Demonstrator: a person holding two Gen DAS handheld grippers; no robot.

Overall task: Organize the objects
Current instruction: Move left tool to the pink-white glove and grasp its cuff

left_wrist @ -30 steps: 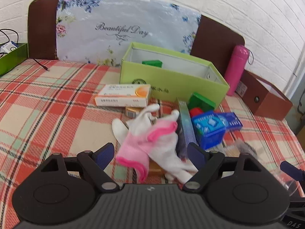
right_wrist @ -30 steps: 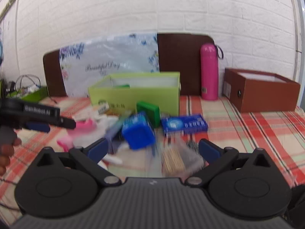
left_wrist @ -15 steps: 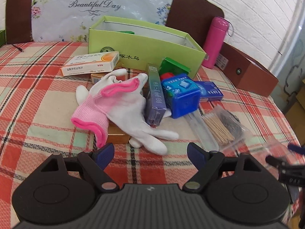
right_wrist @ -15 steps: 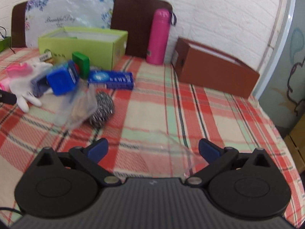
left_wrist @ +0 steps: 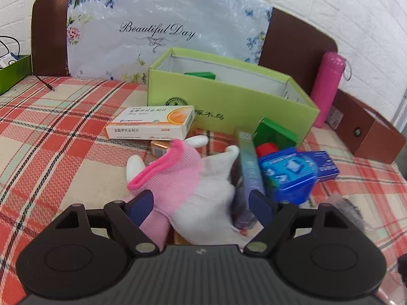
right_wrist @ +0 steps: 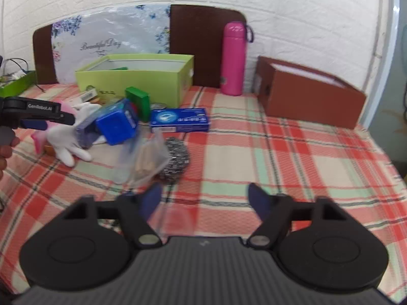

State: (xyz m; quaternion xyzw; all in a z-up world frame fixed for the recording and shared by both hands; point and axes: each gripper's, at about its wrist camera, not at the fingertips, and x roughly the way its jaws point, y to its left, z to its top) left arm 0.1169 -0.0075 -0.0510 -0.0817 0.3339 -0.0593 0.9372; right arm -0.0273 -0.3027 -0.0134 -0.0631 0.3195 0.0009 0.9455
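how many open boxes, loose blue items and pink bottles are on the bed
open boxes: 3, green box, brown box, small green box
blue items: 2, blue cube box, flat blue packet
pink bottles: 1, pink bottle
total: 6

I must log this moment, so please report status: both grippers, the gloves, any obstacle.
Left gripper open, straddling pink-and-white knit gloves. Right gripper open, empty. Purple slim box and blue plastic box crowd the gloves.
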